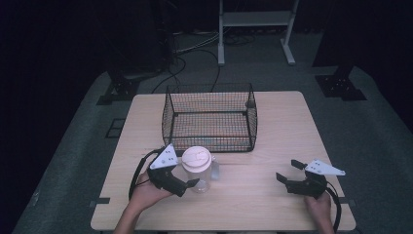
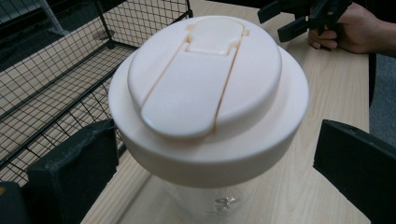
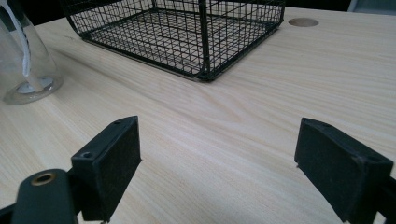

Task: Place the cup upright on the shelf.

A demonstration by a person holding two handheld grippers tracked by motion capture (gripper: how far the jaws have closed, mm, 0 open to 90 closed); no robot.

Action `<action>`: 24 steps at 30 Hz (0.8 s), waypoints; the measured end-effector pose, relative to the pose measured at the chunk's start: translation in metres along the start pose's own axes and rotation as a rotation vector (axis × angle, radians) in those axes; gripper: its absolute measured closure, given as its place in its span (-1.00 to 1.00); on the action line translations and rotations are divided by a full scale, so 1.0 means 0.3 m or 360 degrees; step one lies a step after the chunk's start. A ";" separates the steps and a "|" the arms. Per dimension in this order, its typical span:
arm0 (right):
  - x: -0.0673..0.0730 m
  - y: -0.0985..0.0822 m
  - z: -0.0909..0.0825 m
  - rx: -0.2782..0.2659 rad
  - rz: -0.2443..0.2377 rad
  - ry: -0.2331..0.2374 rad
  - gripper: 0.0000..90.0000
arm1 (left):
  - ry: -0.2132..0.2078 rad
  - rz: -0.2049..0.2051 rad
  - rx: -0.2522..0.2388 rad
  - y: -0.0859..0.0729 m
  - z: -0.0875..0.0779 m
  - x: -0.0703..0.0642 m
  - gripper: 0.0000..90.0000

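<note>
Left claw spread around lidded jar, not touching

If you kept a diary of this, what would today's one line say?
left gripper: open, fingers either side of clear jug | right gripper: open, holding nothing | wire basket: empty

The jug is seen as clear, glossy plastic — its lid smooth, cream and satin. The basket, at twelve o'clock from it, is made of thin black wire mesh. The table is finished in pale matt wood grain — the gripper pads look dull and finely rough.
</note>
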State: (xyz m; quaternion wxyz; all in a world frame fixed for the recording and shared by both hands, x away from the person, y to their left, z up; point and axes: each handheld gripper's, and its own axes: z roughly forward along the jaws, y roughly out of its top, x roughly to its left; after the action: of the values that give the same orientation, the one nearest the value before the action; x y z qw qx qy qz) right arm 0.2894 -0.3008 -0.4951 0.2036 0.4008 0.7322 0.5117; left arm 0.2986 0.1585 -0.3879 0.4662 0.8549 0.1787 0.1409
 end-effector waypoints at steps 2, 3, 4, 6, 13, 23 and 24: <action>0.000 0.000 0.000 0.0000 0.0000 0.0001 -0.70 | 0.0001 0.0005 0.0006 0.008 0.004 0.003 -1.00; 0.000 0.000 0.000 0.0000 0.0000 0.0001 -0.70 | 0.0000 0.0001 0.0004 0.011 0.006 0.003 -1.00; 0.000 0.000 0.000 -0.0001 0.0000 0.0001 -0.70 | -0.0003 0.0004 0.0009 0.016 0.010 0.005 -1.00; 0.000 0.000 0.000 -0.0002 0.0001 0.0001 -0.70 | -0.0007 0.0008 0.0021 0.023 0.016 0.008 -1.00; 0.001 0.000 -0.001 -0.0001 0.0003 0.0004 -0.70 | -0.0031 0.0011 0.0078 0.040 0.044 0.018 -1.00; 0.001 0.000 -0.001 -0.0003 0.0000 0.0005 -0.70 | -0.0059 0.0019 0.0165 0.059 0.091 0.027 -1.00; 0.001 0.000 -0.001 -0.0003 0.0000 0.0005 -0.70 | -0.0060 0.0019 0.0168 0.061 0.094 0.027 -1.00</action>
State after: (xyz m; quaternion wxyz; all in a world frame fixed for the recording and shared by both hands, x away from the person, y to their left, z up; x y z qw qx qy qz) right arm 0.2891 -0.3007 -0.4949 0.2027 0.3999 0.7320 0.5130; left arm 0.3207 0.1317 -0.3865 0.4227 0.8820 0.1719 0.1180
